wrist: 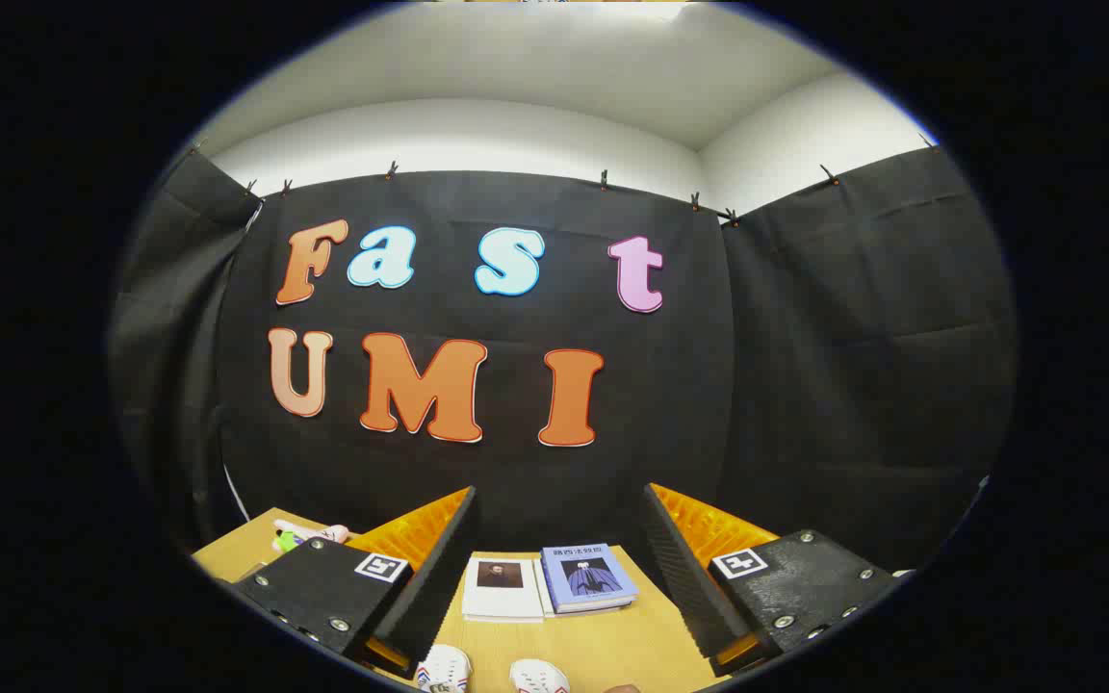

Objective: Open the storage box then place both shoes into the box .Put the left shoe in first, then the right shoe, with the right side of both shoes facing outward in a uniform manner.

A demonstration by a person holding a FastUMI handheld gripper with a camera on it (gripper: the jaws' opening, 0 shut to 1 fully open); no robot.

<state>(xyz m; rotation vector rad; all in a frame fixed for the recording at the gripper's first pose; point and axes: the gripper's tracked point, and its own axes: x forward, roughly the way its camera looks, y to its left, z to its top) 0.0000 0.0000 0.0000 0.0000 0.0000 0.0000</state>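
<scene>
My gripper [559,496] is held high above a wooden table [603,645], with its two fingers spread wide apart and nothing between them. Low down between the fingers, the tips of two white shoes peek into view: one with red and blue stripes [444,667] near the left finger, and another [538,676] just to its right. Most of each shoe is cut off.
Two books lie side by side on the table beyond the fingers, a white one [502,587] and a blue one [588,577]. A pink and green item [309,534] rests by the table's far left corner. Black cloth walls the booth behind.
</scene>
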